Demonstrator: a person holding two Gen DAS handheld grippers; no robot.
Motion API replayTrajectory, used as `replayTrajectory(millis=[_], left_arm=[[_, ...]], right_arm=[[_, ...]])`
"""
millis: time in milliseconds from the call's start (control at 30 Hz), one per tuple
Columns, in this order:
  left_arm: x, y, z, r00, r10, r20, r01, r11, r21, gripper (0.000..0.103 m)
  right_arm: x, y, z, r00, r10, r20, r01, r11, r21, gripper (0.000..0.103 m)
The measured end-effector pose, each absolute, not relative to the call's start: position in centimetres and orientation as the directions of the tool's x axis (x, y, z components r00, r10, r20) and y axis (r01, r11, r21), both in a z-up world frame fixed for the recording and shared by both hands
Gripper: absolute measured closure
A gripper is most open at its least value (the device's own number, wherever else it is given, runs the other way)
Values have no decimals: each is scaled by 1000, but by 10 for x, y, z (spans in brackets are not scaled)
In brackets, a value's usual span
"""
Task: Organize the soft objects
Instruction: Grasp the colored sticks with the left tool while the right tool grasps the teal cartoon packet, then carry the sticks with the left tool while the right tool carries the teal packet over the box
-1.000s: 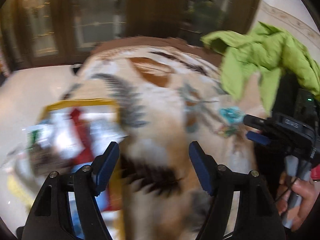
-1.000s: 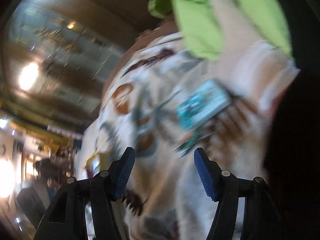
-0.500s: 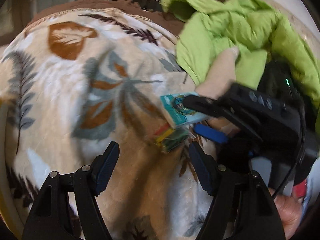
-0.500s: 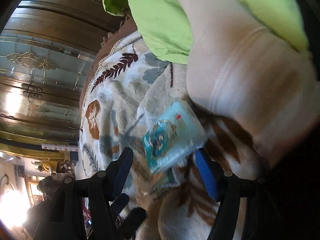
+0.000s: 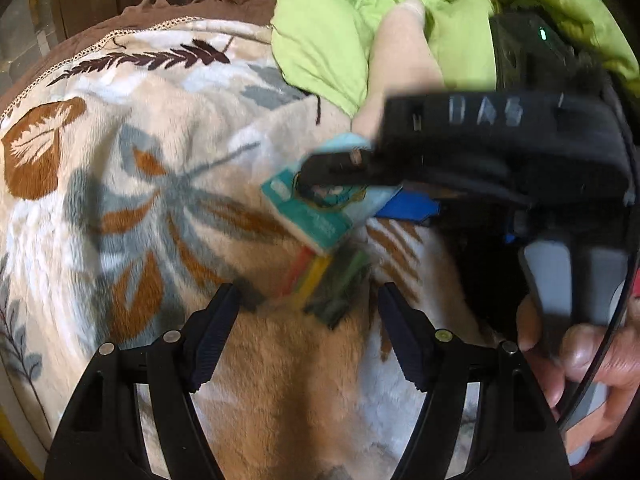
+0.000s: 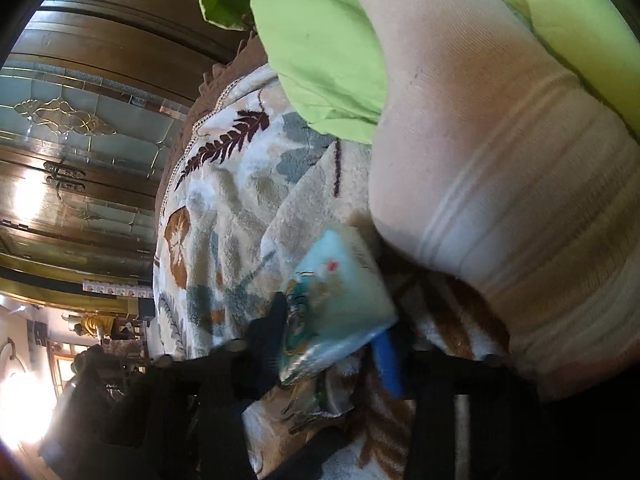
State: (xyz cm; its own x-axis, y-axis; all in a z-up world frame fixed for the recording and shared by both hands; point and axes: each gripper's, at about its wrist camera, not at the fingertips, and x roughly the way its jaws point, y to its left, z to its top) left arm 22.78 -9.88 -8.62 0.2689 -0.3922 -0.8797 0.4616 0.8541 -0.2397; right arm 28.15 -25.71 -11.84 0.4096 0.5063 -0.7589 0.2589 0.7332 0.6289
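A plush leaf-print blanket (image 5: 168, 184) fills both frames, dark wooden doors with glass panels (image 6: 76, 128) standing at the left of my right-wrist view. At centre frame lies a teal tissue pack (image 5: 316, 212), a smaller multicoloured packet (image 5: 320, 280) just below it. My right claw (image 6: 332, 344) is closing around the teal pack, one black finger and one blue pad on either side; motion blur keeps me from telling whether it grips yet. My left claw (image 5: 308, 328) hangs open at lower centre, just short of the multicoloured packet. A lime-green jacket (image 5: 332, 28) is heaped at upper right, with a beige sock (image 6: 500, 168) lying against it.
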Motion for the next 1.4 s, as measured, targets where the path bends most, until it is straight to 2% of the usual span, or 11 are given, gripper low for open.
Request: replayTrajectory(millis=[167,200,233,267,300,333,500,667,833,1067,1400], left_arm=[[236,-104,-90,292,-364,-884,492,850,-188,34],[235,-105,-90,314,-350,-882,498,852,-161,46],[233,-104,-89,331,-337,-881,498,856,-141,64],[233,-102,-88,327,-348,-879,495,855,-154,72],[234,-98,-87,316,-373,-872,488,852,-188,86],[233,-95,-86,317,-379,-869,478,856,-198,90],[223,-71,-81,354,-414,-839,432,868,-245,92],[201,-54,-59,396,-440,-806,403,872,-278,92],[165,-16,-33,450,-410,-793,316,904,-288,92],[99,69,-8,529,-277,-803,156,961,-229,92],[44,180,-6,564,-42,-824,-118,984,-130,92]], right_arm=[[281,-257,-118,421,499,-757,244,741,625,77],[281,-257,-118,424,499,-756,238,744,624,78],[280,-257,-116,426,500,-754,233,745,625,79],[279,-257,-114,432,501,-750,231,742,630,82],[277,-258,-112,437,502,-747,229,741,631,83],[276,-258,-110,441,501,-745,224,743,631,85],[263,-264,-99,466,514,-721,216,724,655,91],[246,-251,-76,467,587,-661,148,685,713,91],[230,-221,-62,423,686,-592,78,623,778,91],[208,-131,-58,241,822,-515,-22,536,844,91],[199,13,-51,32,827,-561,-179,557,811,90]])
